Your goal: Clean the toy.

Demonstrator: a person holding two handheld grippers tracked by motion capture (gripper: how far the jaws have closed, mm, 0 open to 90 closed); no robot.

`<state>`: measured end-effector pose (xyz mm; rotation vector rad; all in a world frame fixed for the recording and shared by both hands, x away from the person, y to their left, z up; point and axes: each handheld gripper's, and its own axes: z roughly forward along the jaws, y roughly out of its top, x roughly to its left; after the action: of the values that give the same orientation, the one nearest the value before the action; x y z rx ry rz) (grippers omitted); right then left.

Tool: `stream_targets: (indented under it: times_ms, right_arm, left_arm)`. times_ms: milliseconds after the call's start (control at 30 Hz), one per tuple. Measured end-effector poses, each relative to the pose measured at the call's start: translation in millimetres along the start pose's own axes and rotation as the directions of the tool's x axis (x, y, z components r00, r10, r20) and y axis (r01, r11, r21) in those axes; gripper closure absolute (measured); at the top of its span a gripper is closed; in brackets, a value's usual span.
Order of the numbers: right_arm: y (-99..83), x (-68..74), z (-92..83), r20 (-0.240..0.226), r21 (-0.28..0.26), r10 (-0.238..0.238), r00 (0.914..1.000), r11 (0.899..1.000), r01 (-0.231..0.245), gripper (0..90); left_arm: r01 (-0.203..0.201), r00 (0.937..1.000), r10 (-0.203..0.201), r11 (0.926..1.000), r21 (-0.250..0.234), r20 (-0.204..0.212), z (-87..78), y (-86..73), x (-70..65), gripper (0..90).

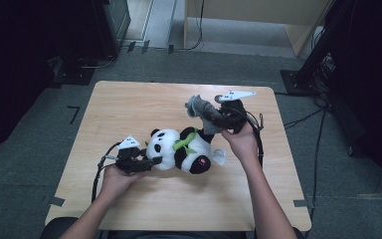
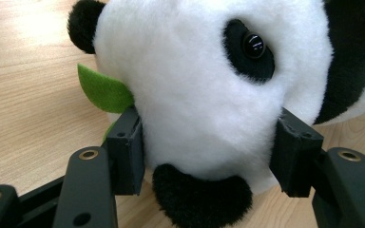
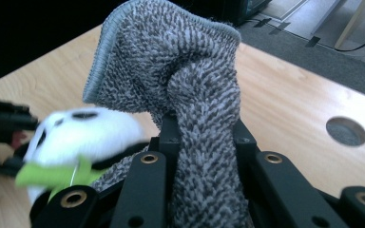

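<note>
- Grey terry cloth (image 3: 171,85) is bunched and pinched between the jaws of the right gripper (image 1: 227,113), held up off the table (image 1: 129,99) near its far right part.
- Plush panda (image 1: 179,149) lies on its side at the middle of the table, just below and left of the cloth, with a green felt leaf (image 2: 102,90) at its cheek.
- Left gripper (image 1: 146,162) clamps the panda's white head from both sides, its pads pressing into the fur.
- Round hole (image 3: 346,131) in the wooden tabletop shows beyond the cloth.
</note>
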<state>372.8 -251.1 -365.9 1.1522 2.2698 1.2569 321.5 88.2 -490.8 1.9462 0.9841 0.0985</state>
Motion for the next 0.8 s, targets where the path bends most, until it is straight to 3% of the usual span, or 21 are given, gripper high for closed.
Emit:
stream_targets:
  times_ms: [100,200,300,367,800]
  right_arm:
    - [-16.0,1.7,1.2,-0.004,0.006,0.007,1.0,1.0,-0.007,73.2]
    - [-32.7,-1.1,13.8,0.004,0.055,0.02,0.9998,0.998,-0.021,73.3]
    - [-47.4,-7.8,17.9,-0.023,-0.009,0.087,0.996,0.996,-0.087,73.9]
    - [-50.6,-11.5,18.4,-0.037,-0.018,0.122,0.9919,0.992,-0.123,73.9]
    - [-64.5,-25.4,12.4,-0.032,-0.024,0.163,0.986,0.986,-0.164,73.9]
  left_arm:
    - [0.012,0.9999,-0.012,0.9999,0.0,0.004,0.3,0.2,1.1,38.8]
    - [0.013,0.9999,-0.013,0.9999,0.002,0.005,0.3,0.3,1.3,38.7]
    - [0.016,0.9999,-0.016,0.9999,0.002,0.005,0.7,0.5,1.3,38.8]
    - [0.015,0.9999,-0.015,0.9999,0.002,0.004,0.7,0.4,1.0,38.8]
    - [0.002,1.0,-0.002,1.0,0.003,0.003,0.5,0.9,-0.2,38.2]
